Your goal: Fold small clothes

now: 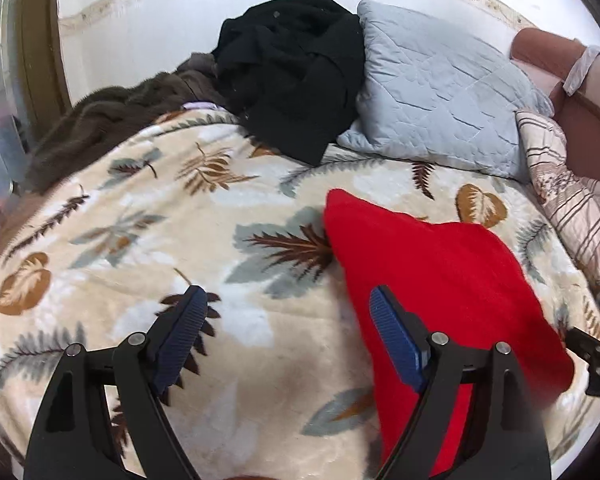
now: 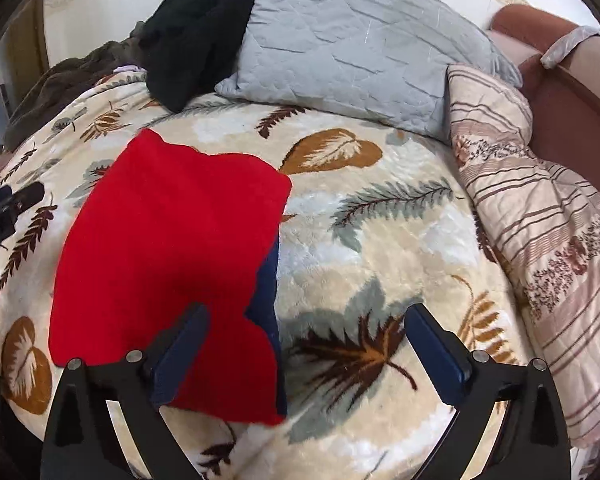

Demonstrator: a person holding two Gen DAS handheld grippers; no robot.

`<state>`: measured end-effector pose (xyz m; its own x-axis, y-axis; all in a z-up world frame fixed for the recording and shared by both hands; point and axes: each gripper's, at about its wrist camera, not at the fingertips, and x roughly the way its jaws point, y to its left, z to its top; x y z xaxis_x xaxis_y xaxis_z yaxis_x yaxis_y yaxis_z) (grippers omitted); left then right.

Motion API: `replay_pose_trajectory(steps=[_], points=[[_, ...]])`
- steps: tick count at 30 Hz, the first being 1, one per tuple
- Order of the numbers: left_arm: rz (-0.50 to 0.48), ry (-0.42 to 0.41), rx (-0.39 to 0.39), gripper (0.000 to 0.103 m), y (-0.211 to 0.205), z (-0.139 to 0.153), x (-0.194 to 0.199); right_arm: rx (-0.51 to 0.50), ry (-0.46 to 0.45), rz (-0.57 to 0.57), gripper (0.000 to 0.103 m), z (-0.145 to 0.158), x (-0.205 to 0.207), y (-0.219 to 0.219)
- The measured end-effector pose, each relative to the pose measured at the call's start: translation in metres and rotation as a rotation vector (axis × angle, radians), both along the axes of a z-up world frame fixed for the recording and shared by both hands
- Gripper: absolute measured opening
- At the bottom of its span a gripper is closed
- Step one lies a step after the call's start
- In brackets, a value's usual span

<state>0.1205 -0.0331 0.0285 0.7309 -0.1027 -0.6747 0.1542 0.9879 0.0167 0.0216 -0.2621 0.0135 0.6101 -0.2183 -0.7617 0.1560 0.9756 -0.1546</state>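
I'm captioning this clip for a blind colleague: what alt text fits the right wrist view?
A red fleece garment lies flat on a leaf-patterned cream blanket, a dark blue layer showing along its right edge. The right gripper is open above its near edge, holding nothing. Behind lie a grey quilted pillow and black clothing.
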Motion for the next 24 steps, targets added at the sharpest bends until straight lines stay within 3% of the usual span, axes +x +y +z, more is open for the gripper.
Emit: replay_pose_trajectory(steps=[5,14,21,24], points=[[-0.016,0.007,0.031,0.084,-0.006,-0.003,-0.003,-0.086,-0.029,0.014,0.101,0.002,-0.016,0.013],[0.009,0.023,0.086,0.084,-0.013,-0.006,-0.013,-0.121,-0.047,0.029,0.101,0.021,-0.026,0.017],[-0.004,0.033,0.102,0.084,-0.016,0.000,-0.038,-0.307,-0.092,0.123,0.102,0.037,-0.044,0.022],[-0.001,0.064,0.105,0.084,-0.015,-0.005,-0.046,-0.242,-0.092,0.118,0.102,0.028,-0.049,0.020]])
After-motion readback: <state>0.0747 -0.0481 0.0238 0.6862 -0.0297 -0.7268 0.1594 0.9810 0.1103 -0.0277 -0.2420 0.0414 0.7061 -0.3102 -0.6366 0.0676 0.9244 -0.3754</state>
